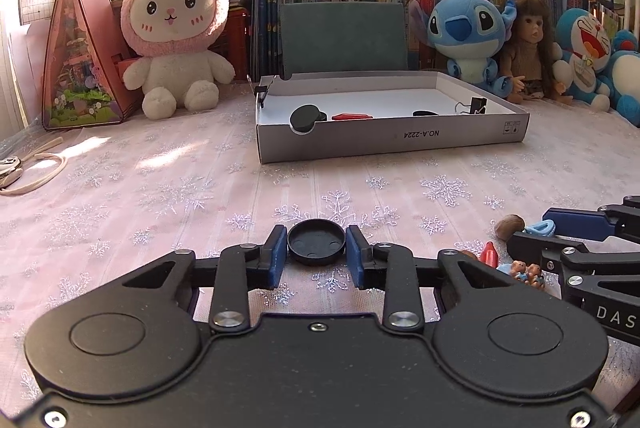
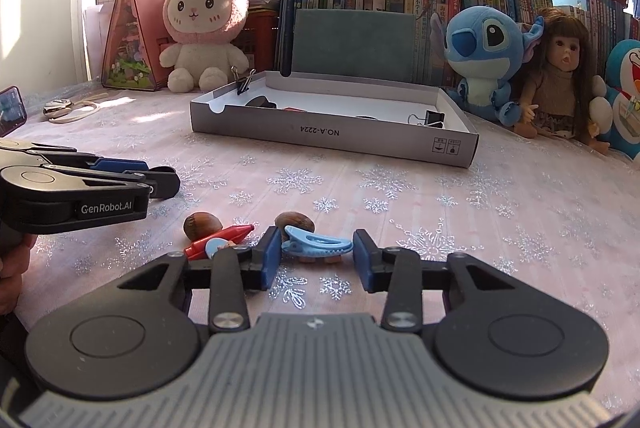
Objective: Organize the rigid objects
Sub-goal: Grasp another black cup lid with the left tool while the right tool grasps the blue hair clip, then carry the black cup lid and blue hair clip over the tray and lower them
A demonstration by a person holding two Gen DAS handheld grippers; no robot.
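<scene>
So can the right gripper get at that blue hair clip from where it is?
Probably yes: the blue hair clip lies between the right gripper fingers, nothing blocking, though a nut sits close behind.

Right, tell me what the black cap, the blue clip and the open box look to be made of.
Black cap: moulded plastic, it seems, matte, with round mould marks inside the rim.
Blue clip: likely plastic, smooth with a slight gloss, and moulded teeth along its edge.
Box: cardboard by the look, grey printed outside, white inside, with folded walls and a thumb notch.
</scene>
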